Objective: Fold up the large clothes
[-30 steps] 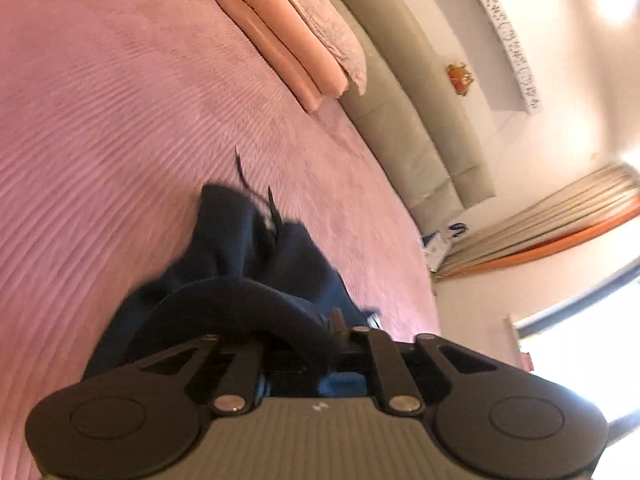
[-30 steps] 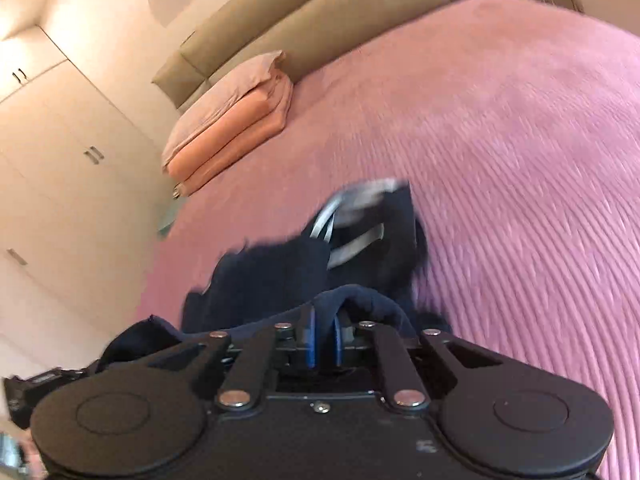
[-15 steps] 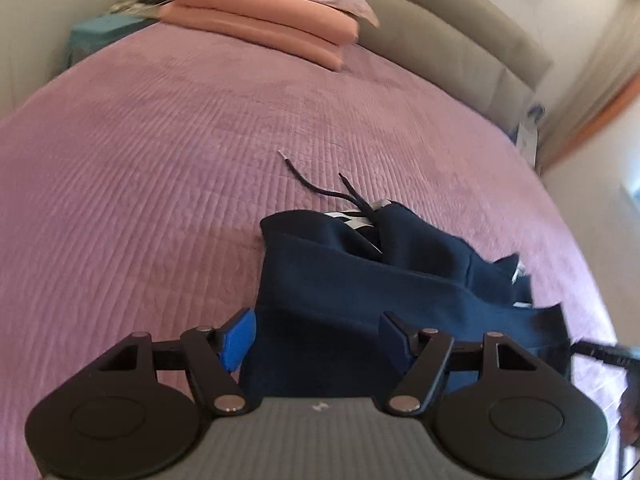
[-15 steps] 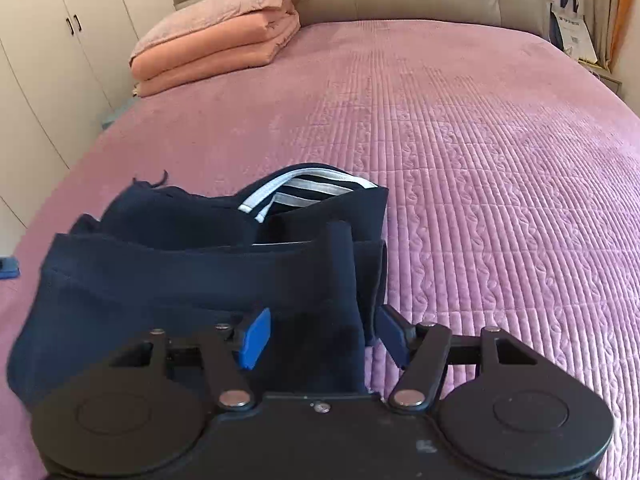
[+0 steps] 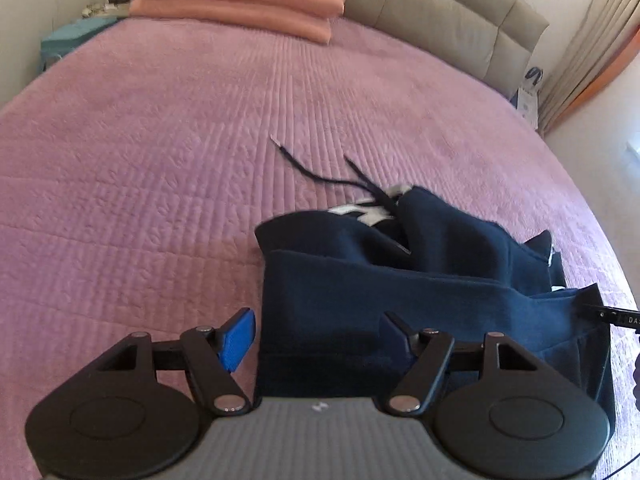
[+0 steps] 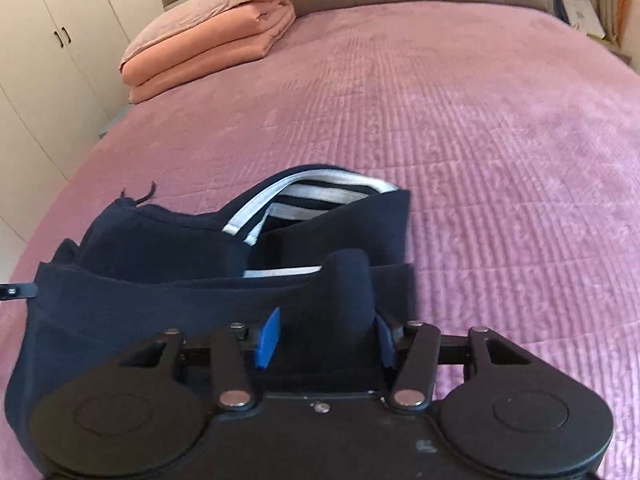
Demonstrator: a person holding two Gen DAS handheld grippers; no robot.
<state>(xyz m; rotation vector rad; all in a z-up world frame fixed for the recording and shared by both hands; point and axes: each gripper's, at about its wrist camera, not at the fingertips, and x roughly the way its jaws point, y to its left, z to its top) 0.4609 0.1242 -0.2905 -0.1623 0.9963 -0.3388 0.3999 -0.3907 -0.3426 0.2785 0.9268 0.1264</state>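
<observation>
**Releasing a folded navy garment on the bed**

Lying on the pink quilted bedspread (image 5: pixel 160 160), the navy garment (image 5: pixel 400 300) sits near the foot of the bed as a rough, partly folded stack, with a striped white-and-navy lining (image 6: pixel 312 196) showing at its far edge and a dark drawstring (image 5: pixel 312 168) trailing onto the quilt.

The left claw (image 5: pixel 316 336) stands with its jaws spread wide at the garment's left edge, holding nothing. The right claw (image 6: pixel 326 336) is also spread apart; a raised ridge of navy cloth stands between its blue pads (image 6: pixel 268 338), but they do not pinch it.

The fabric looks thick, soft and fleecy, probably fairly heavy for clothing. It should hold a crease loosely, sag under its own weight and bunch rather than slide on the textured quilt. Doubled edges or a hem corner seem the best places to grip, since a single layer would likely peel away from the stack. The loose drawstring could snag.

Folded peach blankets (image 6: pixel 208 48) lie by the headboard (image 5: pixel 460 20), well apart.
</observation>
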